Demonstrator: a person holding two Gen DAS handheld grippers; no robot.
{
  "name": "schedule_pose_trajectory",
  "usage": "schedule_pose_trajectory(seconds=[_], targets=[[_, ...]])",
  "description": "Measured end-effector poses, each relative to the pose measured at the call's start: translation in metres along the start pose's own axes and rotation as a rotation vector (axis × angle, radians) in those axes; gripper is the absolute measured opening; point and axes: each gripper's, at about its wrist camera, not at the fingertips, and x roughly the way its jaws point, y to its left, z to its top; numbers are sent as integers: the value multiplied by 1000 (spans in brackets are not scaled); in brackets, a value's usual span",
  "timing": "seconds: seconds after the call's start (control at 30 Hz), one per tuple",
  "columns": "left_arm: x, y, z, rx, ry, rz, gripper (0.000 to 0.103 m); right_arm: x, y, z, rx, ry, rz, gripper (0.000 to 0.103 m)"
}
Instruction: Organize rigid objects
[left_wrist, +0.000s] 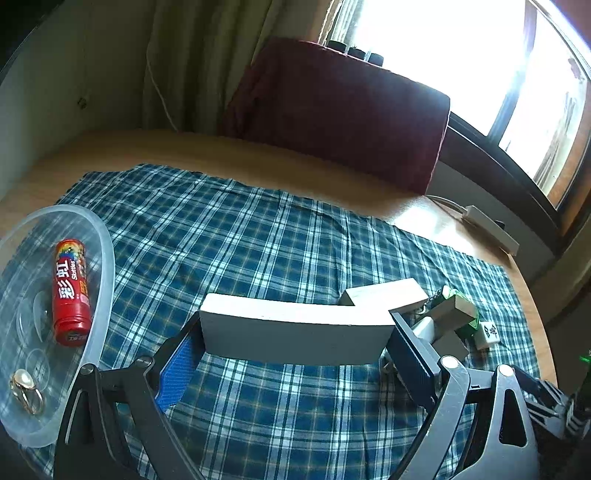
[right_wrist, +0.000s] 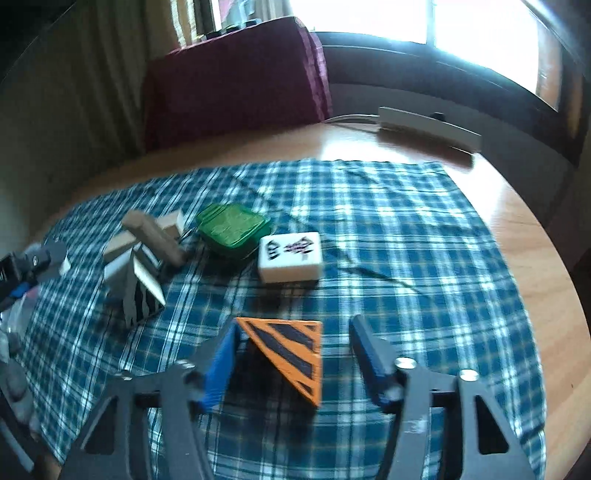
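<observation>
My left gripper (left_wrist: 295, 334) is shut on a long white block (left_wrist: 295, 317), held lengthwise between its blue pads over the checked cloth (left_wrist: 229, 236). To its left, a clear plastic bowl (left_wrist: 105, 266) holds a red candy tube (left_wrist: 70, 291) and a pearl ring (left_wrist: 24, 387). My right gripper (right_wrist: 295, 326) is open around an orange-and-black striped wedge (right_wrist: 291, 350) lying on the cloth; the wedge sits by the left finger, with a gap to the right finger. Beyond it lie a white mahjong tile (right_wrist: 290, 256), a green case (right_wrist: 231, 230) and a pile of blocks (right_wrist: 147, 240).
A second pale block (left_wrist: 384, 293) lies just behind the held one, beside the pile. A black-and-white striped wedge (right_wrist: 144, 295) leans on the pile. A dark red covered object (left_wrist: 332, 110) stands at the table's back, and a white power strip (right_wrist: 428, 127) lies at the far right.
</observation>
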Motion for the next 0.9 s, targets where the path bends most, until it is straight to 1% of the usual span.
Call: schedule_pose_trajectory(seconds=[0.03,0.07,0.1,0.3,0.5,0.8,0.9], targets=[[1,0,0,0,2,0,94,2,3,-1,-23,-2,-11,51],[1,0,0,0,4,-1,94,2,5,-2,-35,-7,-18,46],[2,0,0,1,6,-2,94,1,6,-3,-43,-10,-21,44],[2,0,0,0,6,-5,94,-8,3,-9,-21,-24,-22,44],[-1,1,0,0,-1,-9,94,-23,2,-15,16,-42,11,44],[-11,7,1,-11,-27,-14,94,-38,28,-19,9,-58,70,44],[-18,10,3,-15,-52,-8,94,-40,36,-19,1,-60,88,44]])
